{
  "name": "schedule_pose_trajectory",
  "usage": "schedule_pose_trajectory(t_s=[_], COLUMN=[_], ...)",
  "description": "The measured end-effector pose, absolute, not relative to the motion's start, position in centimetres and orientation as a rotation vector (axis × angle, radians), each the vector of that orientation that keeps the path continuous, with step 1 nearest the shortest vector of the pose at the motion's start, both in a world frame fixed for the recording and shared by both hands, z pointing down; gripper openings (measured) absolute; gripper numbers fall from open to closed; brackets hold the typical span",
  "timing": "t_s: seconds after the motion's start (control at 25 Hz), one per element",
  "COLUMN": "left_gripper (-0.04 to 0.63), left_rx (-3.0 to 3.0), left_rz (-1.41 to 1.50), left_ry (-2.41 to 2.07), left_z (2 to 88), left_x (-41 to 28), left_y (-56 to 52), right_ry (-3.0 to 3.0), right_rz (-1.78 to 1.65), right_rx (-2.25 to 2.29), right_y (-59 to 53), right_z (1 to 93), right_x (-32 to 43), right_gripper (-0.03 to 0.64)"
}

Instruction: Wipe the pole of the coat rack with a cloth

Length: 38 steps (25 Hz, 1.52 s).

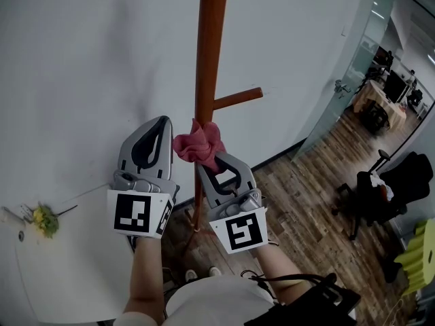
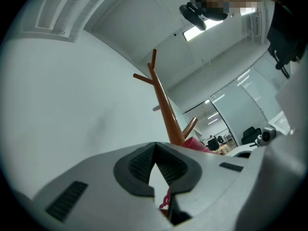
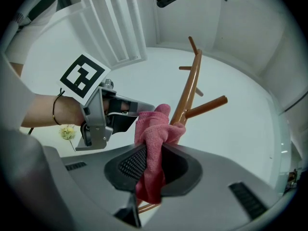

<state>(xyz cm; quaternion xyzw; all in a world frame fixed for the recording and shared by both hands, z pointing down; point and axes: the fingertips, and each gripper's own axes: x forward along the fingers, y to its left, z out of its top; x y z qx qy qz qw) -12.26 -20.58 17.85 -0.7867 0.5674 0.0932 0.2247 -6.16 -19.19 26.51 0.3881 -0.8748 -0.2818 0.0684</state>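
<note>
Looking first at the right tongs [image 3: 155, 148], I saw them clenched on a pink cloth [image 3: 153, 129]. A fold of it ran down between the ribbed pads, and the loose bulk was bunched above the tips, where it pressed against the brown pole [image 1: 207, 53] of the coat rack. That hold made sense to me: pinched low and left full at the top, the cloth offered plenty of soft surface to the wood. The left tongs [image 2: 154, 146] were closed tip to tip with nothing plainly caught between the pads. In the head view their nose sat right against the cloth's other side, so the two tools flanked the pole, the left seemingly there to steady the bundle so it would not slip round. A scrap of pink showed low behind the left pads, but I could not tell whether it was pinched. The cloth sat on the pole just below a short peg [image 1: 238, 98] sticking out to the right. A long bare stretch of pole rose above it and more ran down toward the wooden floor [image 1: 306, 202], so I judged the wiping partway done at most. Beyond stood a plain white wall [image 1: 81, 46]. A white table [image 1: 61, 277] with a small yellow flower [image 1: 44, 219] was at the person's left, and a black chair [image 1: 380, 189] was well off to the right.
</note>
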Motion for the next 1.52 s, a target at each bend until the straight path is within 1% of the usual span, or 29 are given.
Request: schedule_pose_trajectory(t_s=[0.56, 0.68, 1.08, 1.36, 1.52], left_gripper=[0.012, 0.012, 0.012, 0.012, 0.012], left_rx=[-2.187, -2.192, -2.214, -2.223, -2.225], left_rz=[0.250, 0.250, 0.246, 0.244, 0.252], left_ry=[1.579, 1.586, 1.586, 1.571, 1.569], left_z=[19.3, 19.5, 20.1, 20.0, 19.9], left_x=[-12.1, -12.4, -11.9, -11.5, -11.4], left_y=[-20.1, -20.3, -20.7, -20.9, -21.0], right_ry=[-2.628, -2.658, -2.627, -2.604, -2.737], right_rz=[-0.683, -0.617, -0.551, -0.678, -0.722], right_rx=[1.127, 1.155, 1.097, 0.999, 1.110], right_y=[-18.9, -19.0, -18.5, -16.5, -15.8], right_z=[32.5, 33.5, 35.7, 31.9, 27.2], right_x=[-5.9, -6.0, -5.3, -3.9, -2.7], right_gripper=[0.080, 0.080, 0.081, 0.080, 0.080])
